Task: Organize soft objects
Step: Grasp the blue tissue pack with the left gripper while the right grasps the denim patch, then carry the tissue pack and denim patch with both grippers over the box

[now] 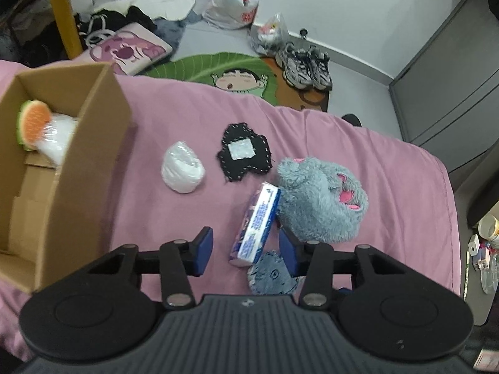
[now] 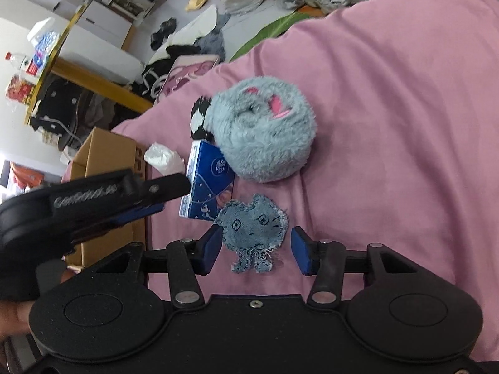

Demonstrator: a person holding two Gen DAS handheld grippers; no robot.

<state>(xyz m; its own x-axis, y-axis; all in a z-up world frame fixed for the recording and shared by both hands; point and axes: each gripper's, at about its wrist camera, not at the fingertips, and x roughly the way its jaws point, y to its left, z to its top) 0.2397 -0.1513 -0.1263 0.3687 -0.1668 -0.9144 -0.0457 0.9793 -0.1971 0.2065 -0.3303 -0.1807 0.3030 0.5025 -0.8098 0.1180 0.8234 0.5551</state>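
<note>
Your left gripper (image 1: 246, 246) is spread wide with the tissue pack (image 1: 255, 226) between its fingers, neither pad clearly touching it. The pack is a blue and white soft packet lying tilted against the grey plush (image 1: 318, 199) just beyond your right-hand finger. From the right wrist view its face reads what looks like "Vinda" in a round logo.

Your right gripper (image 2: 253, 251) is also open, its fingers either side of the denim cat patch (image 2: 252, 230), a frayed blue cutout with a drawn face. Well past your left gripper's left finger stands the box (image 1: 93, 155); ahead lie a white bundle (image 1: 183, 168) and a black patch (image 1: 244, 155).
</note>
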